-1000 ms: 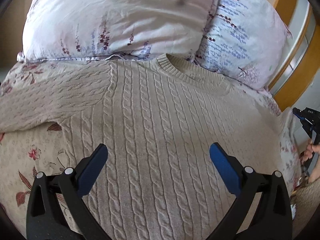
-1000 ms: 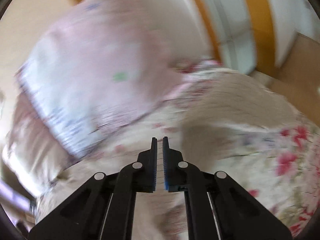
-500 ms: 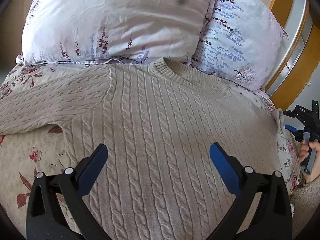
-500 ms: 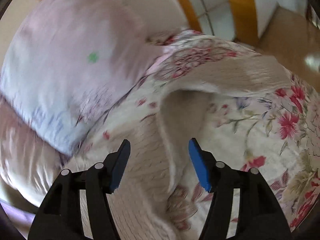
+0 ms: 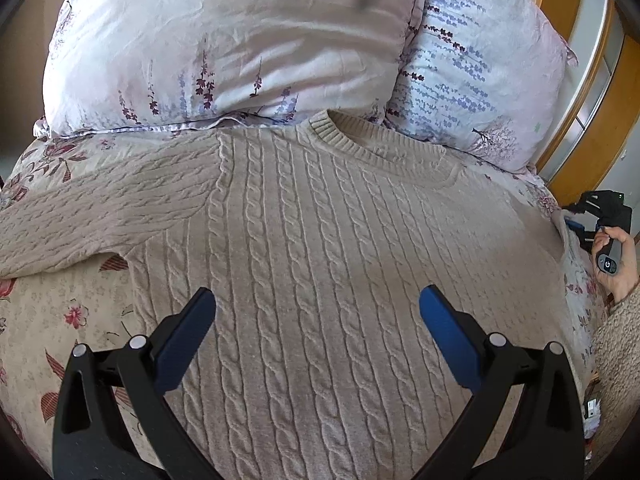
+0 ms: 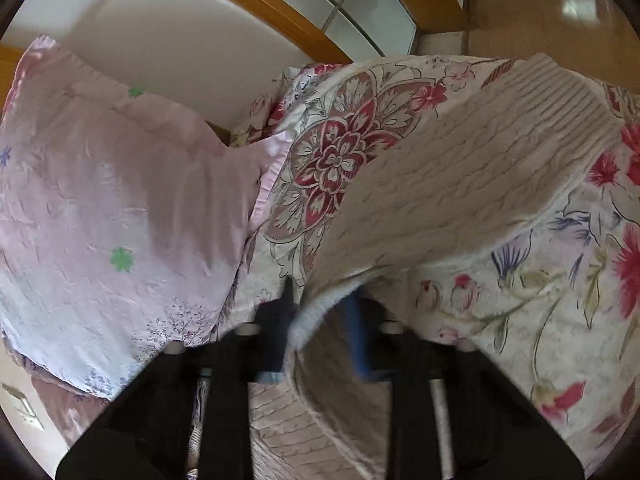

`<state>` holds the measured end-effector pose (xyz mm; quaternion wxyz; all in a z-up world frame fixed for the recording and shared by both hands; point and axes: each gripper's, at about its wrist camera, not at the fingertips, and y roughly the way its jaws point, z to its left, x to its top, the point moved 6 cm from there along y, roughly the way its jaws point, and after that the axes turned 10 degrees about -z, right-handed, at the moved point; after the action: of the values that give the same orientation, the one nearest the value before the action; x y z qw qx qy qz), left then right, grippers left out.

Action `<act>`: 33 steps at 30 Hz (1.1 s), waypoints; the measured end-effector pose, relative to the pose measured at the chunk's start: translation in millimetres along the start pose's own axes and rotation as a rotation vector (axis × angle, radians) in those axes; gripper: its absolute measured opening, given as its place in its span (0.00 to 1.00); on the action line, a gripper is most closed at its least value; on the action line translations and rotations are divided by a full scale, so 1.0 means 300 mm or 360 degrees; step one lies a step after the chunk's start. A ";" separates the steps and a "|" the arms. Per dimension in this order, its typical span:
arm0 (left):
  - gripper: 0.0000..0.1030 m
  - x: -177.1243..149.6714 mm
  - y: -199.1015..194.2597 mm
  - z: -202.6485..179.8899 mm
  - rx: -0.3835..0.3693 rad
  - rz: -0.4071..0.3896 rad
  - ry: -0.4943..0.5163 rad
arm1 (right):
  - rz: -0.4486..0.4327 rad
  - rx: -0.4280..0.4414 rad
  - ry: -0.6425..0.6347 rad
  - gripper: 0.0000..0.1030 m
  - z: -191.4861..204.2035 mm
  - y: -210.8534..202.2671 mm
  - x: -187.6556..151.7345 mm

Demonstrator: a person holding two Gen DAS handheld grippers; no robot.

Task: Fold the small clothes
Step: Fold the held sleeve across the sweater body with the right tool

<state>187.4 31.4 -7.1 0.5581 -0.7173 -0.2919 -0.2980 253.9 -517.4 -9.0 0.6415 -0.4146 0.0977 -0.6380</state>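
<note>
A beige cable-knit sweater (image 5: 312,240) lies flat on the floral bedspread (image 5: 60,320), collar toward the pillows, left sleeve spread out to the left. My left gripper (image 5: 316,320) is open and empty, hovering over the sweater's lower body. My right gripper (image 6: 320,320) straddles the edge of the right sleeve (image 6: 460,184), with the knit fold between its blurred fingers; whether they are closed on it is unclear. The right gripper also shows at the right edge of the left wrist view (image 5: 600,216), held by a hand.
Two floral pillows (image 5: 240,40) (image 5: 480,80) lean at the head of the bed. A wooden headboard and wardrobe frame (image 5: 592,112) stand to the right. The bed's edge and wooden floor (image 6: 540,8) lie beyond the sleeve cuff.
My right gripper opened from shut and has pushed forward onto the sleeve edge, which now sits between its fingers. My left gripper stayed open over the sweater, drifting slightly.
</note>
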 end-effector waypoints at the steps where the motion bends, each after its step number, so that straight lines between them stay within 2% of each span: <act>1: 0.98 -0.001 0.001 0.000 -0.0002 0.0003 -0.0002 | -0.0019 0.0002 -0.0027 0.11 0.001 -0.010 0.005; 5: 0.98 -0.009 0.009 -0.004 -0.0014 0.0013 -0.0004 | -0.0169 0.0081 -0.0271 0.10 0.058 -0.115 0.012; 8: 0.98 -0.012 0.007 -0.009 -0.0022 0.0008 0.0000 | -0.0192 0.0188 -0.0378 0.10 0.108 -0.188 -0.015; 11: 0.98 -0.010 0.000 -0.014 -0.0031 -0.0002 -0.0004 | -0.0156 0.0321 -0.0488 0.10 0.169 -0.252 -0.085; 15: 0.98 -0.001 -0.006 -0.017 -0.0024 -0.0013 -0.0011 | -0.0004 0.0517 -0.0687 0.10 0.275 -0.309 -0.265; 18: 0.98 0.006 -0.011 -0.023 -0.0017 -0.0021 -0.0006 | 0.0188 0.0621 -0.0866 0.10 0.345 -0.323 -0.470; 19: 0.98 0.010 -0.014 -0.025 -0.0017 -0.0023 -0.0003 | 0.0289 0.0643 -0.0948 0.10 0.365 -0.313 -0.572; 21: 0.98 0.017 -0.017 -0.028 -0.0013 -0.0026 0.0003 | 0.0436 0.0641 -0.1056 0.10 0.373 -0.289 -0.711; 23: 0.98 0.025 -0.023 -0.033 -0.0015 -0.0034 0.0011 | 0.0584 0.0575 -0.1161 0.10 0.361 -0.233 -0.851; 27: 0.98 0.042 -0.030 -0.041 -0.0011 -0.0043 0.0053 | 0.0707 0.0461 -0.1196 0.13 0.328 -0.171 -0.959; 29: 0.98 0.049 -0.027 -0.046 -0.0019 -0.0040 0.0074 | 0.0742 0.0483 -0.1109 0.19 0.318 -0.171 -0.946; 30: 0.98 0.052 -0.024 -0.049 -0.0028 -0.0034 0.0076 | 0.0759 0.0494 -0.1070 0.28 0.316 -0.176 -0.937; 31: 0.98 0.054 -0.018 -0.053 -0.0043 -0.0023 0.0070 | 0.0779 0.0511 -0.1015 0.42 0.306 -0.181 -0.929; 33: 0.98 0.057 -0.007 -0.056 -0.0064 -0.0007 0.0057 | 0.0783 0.0548 -0.0872 0.53 0.297 -0.189 -0.881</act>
<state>195.1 16.8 10.4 0.5481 -0.7222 -0.2775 -0.3179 226.3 -234.4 -21.7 0.8373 -0.4201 -0.0889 -0.3384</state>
